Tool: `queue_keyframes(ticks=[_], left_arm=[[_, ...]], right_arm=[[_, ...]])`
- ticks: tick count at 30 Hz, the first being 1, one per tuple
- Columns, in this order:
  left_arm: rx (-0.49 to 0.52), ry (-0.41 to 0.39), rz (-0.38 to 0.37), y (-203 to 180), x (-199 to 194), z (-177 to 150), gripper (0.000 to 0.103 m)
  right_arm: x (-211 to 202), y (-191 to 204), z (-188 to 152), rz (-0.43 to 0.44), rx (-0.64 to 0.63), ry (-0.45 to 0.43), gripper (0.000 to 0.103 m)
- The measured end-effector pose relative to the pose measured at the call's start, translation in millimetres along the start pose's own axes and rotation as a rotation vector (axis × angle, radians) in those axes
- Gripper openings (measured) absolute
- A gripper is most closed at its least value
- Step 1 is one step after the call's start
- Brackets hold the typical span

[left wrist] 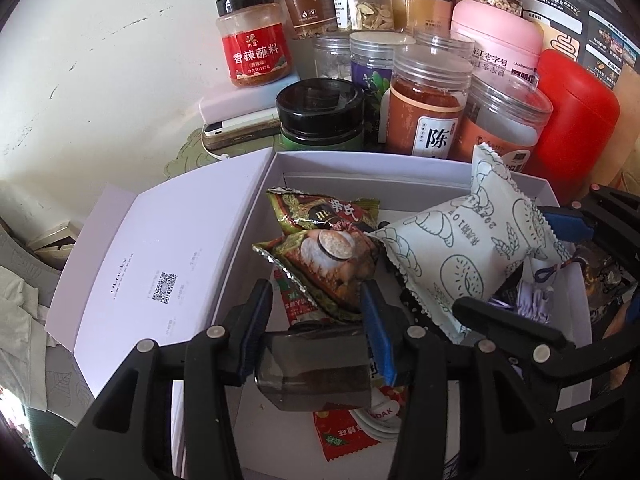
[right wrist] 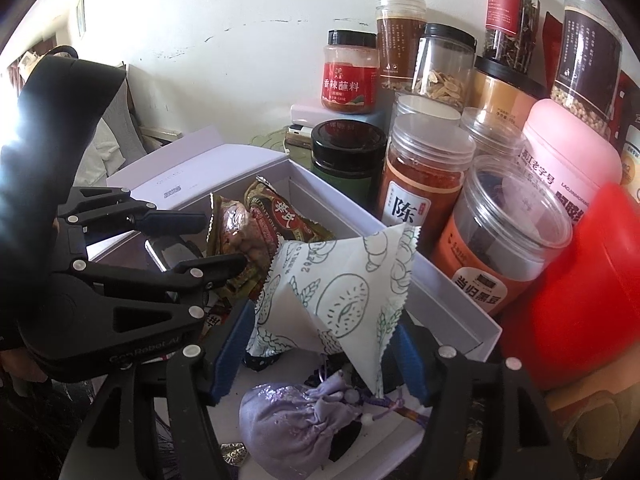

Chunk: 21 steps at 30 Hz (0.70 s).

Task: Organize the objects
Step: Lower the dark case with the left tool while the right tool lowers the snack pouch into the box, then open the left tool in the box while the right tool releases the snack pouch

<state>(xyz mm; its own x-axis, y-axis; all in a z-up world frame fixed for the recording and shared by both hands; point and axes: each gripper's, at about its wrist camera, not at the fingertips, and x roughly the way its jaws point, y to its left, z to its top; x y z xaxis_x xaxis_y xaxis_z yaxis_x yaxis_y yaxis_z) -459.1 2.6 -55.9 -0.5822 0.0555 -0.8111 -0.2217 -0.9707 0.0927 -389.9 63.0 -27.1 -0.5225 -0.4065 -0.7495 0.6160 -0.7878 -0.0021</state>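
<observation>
Left wrist: gripper point(left wrist: 318, 300) angled downward

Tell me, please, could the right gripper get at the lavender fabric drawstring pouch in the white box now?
Probably not yet: the right gripper is shut on the white bread-print packet, which hangs above the pouch; otherwise the way looks free.

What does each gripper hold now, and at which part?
Left gripper: the green-brown snack packet, by its lower end. Right gripper: the white bread-print packet, fingers on its two sides.
</observation>
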Motion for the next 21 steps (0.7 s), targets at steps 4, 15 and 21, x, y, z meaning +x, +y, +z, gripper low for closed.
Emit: queue_keyframes(ticks=[4,15,21], left_arm=[[-0.005,-0.021,0.002,-0.7,-11.1,1.5,0.044],[-0.035,-0.044,0.024,5.3,-37.2,1.7,0.052],[-0.051,-0.059,0.039,9.4,-62.0,0.8,0.054]], right_arm=[[-9.4,-0.7,2.5,-0.005,0.000,-0.022,0.067],[-27.4,3.3,9.6,-0.029,-0.018,-0.064,0.068],[-49.9,9.8,12.6,-0.043,-0.026,-0.084,0.068]])
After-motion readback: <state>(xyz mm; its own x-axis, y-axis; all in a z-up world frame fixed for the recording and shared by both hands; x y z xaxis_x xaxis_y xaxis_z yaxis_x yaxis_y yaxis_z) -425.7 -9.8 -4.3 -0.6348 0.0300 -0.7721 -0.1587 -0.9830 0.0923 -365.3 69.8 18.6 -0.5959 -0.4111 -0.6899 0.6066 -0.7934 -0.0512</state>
